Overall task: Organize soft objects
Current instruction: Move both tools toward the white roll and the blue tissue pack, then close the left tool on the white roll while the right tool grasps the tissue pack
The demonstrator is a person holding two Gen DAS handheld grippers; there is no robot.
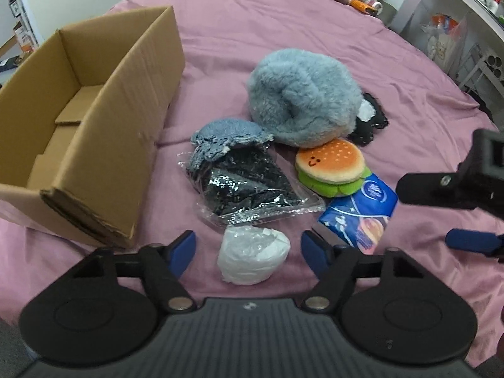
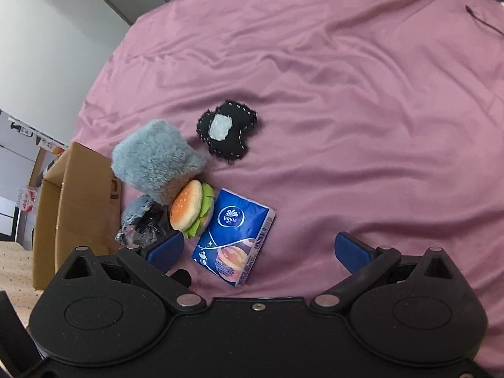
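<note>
a: which step? 
b: first pick, i'd judge. left gripper spread around the white wad, pads not touching; box empty, just left. 
a: right gripper? 
b: spread, over the tissue pack. it reads "vinda". next: close on the wad.

Left gripper and right gripper: matte black housings with paired circular discs, silver pivot screws, a ribbed grey centre plate, and black linkage arms ending in blue-padded fingers.
</note>
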